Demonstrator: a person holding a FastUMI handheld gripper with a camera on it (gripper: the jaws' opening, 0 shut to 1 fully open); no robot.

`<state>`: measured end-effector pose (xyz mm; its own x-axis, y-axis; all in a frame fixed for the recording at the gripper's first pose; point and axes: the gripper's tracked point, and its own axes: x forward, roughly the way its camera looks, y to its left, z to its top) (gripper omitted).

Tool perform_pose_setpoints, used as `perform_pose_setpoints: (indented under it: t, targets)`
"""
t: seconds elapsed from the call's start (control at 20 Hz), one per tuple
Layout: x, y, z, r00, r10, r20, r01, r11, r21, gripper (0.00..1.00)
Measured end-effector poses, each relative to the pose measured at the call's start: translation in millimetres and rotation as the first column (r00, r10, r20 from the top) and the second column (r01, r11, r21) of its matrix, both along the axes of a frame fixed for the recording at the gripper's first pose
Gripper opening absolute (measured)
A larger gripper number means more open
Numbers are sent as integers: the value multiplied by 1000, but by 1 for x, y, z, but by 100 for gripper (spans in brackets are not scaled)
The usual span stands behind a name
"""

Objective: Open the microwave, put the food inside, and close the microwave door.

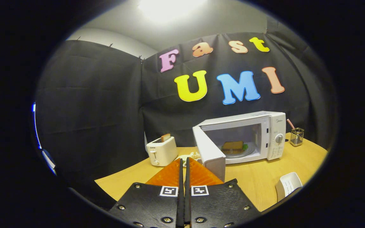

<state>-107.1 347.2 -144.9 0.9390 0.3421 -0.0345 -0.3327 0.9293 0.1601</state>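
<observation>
The gripper (184, 161) is held level above the table (258, 183), its two orange fingers (169, 174) pressed together with nothing between them. Beyond the fingers to the left stands one toaster (161, 151) holding one slice. Just ahead and right of the fingertips, the microwave door (209, 152) stands swung open, its edge near them. One microwave (249, 136) lies beyond, with the food (233, 146) on its plate inside. Farther right: one wire holder (297, 136); nearer, one white tray (288, 184) at the table edge.
</observation>
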Motion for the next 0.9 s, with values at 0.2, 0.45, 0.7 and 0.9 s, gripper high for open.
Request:
perform_pose_setpoints:
  t: [0.2,0.45,0.7,0.9]
  targets:
    - [19,-41,-2,997,-79,-12,79,997,14,1]
    - [42,-93,-1,985,-174,-3,174,985,-1,1]
    - [66,-130,-4,970,-243,1,243,970,-20,1]
    - [83,-153,-5,962,-274,-2,273,961,-32,1]
